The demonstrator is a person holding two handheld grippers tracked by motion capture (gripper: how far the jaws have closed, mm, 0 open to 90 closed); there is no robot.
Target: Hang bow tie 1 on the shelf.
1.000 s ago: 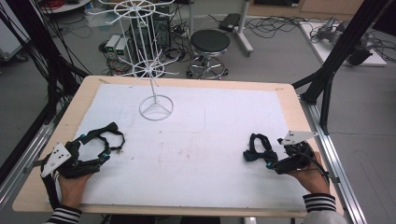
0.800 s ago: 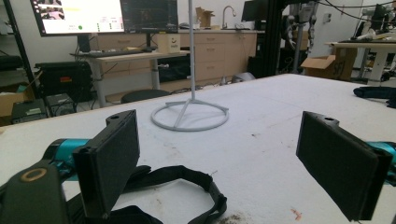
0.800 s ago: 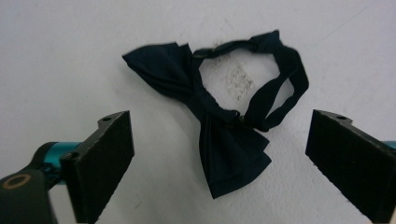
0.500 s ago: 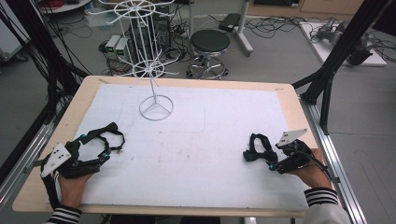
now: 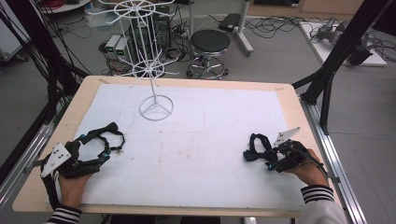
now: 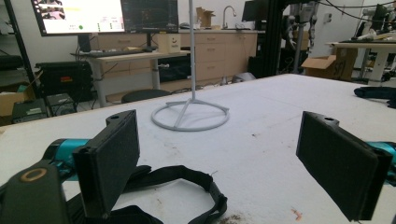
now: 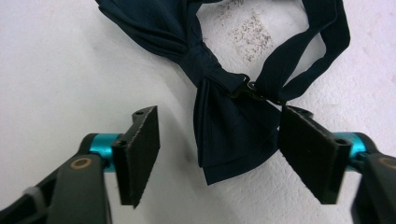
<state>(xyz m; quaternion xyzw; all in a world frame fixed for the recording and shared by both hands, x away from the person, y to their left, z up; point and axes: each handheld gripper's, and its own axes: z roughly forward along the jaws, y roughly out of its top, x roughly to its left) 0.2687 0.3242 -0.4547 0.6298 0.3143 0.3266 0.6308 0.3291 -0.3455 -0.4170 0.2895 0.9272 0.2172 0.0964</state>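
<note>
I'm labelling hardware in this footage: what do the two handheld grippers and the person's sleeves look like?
Both the left gripper and right gripper are black, with flat dark pads on teal mounts and a grey three-cornered plate on top. The sleeves have black-and-white striped cuffs.

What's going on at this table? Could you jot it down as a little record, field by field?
Surface: white mat on a wooden table
Stand: white wire rack, upright, far left of mat
Right gripper: jaws have just been closing around a wing of a dark bow tie; left pad apart from the cloth, so no grip yet
Left gripper: open, a black strap lying below its jaws
Hands: one behind each gripper, striped cuffs
</note>
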